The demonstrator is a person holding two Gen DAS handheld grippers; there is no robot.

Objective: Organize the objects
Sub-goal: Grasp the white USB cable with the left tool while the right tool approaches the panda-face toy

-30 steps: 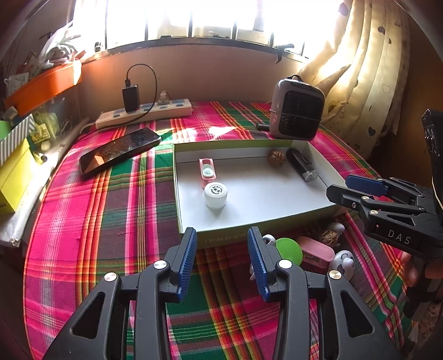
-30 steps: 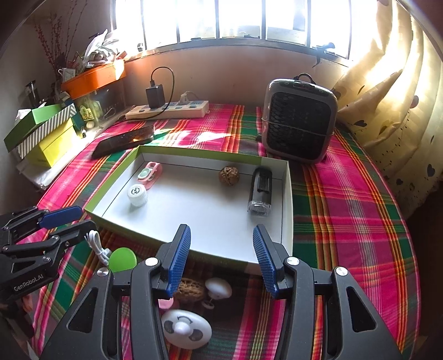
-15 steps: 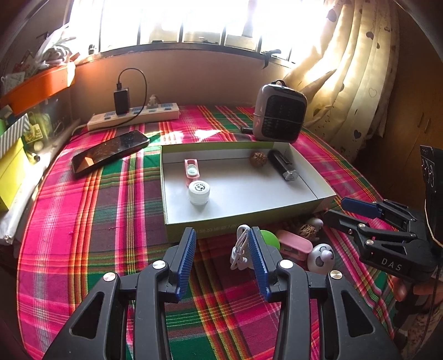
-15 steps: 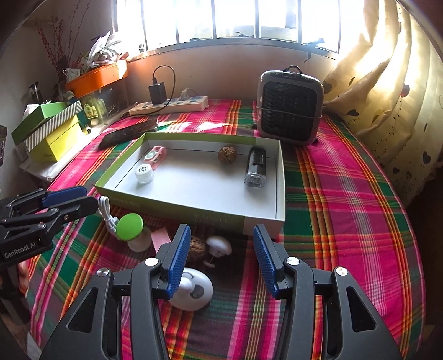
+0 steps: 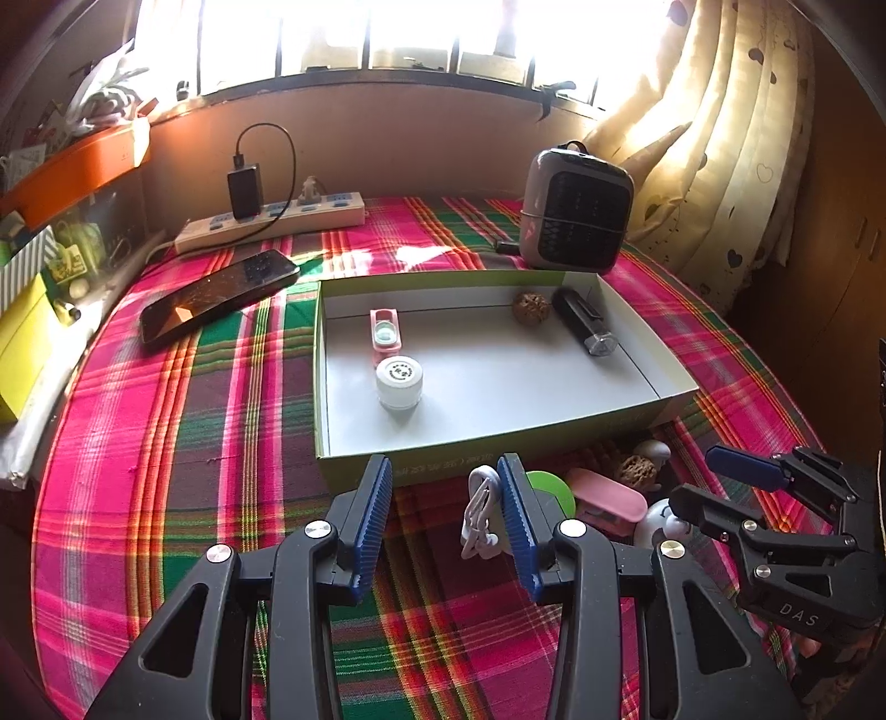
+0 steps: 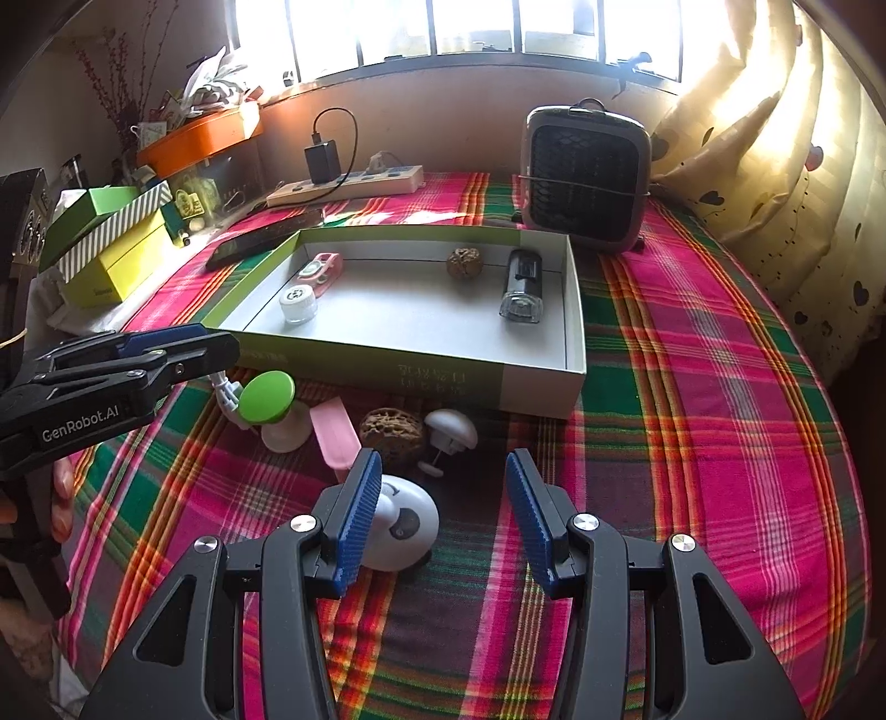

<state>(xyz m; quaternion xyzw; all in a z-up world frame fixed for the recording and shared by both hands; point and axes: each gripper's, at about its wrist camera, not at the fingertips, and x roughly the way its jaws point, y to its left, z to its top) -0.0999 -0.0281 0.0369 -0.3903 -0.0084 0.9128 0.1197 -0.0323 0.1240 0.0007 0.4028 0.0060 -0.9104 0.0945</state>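
Landmark: shallow green-sided box [image 6: 548, 382] on plaid tablecloth [image 6: 692, 387].

Behind box: grey fan heater [image 6: 587, 177], power strip [image 6: 349, 185], smartphone [image 5: 216, 299].

Along box's near wall, outside: white cable [image 5: 480, 509], green-capped item [image 6: 267, 391], pink clip [image 6: 335, 435], walnut [image 6: 392, 429], white mushroom-shaped plug [image 6: 449, 429], round white gadget [image 6: 401, 523].

In box: pink case [image 5: 384, 329], white jar [image 5: 398, 383], second walnut [image 5: 530, 308], black cylinder [image 5: 584, 328].

Left gripper [image 5: 443, 520] and right gripper [image 6: 443, 520]: jaws wide apart, holding nothing, short of the near wall.

Backlit from my window [image 5: 387, 39], panes blown out. Sun glare on curtain [image 6: 775, 155] and tablecloth [image 5: 166, 415]. Box [image 6: 542, 382] shades the foreground. Heavy fisheye bend, dark corners; focus sharp.
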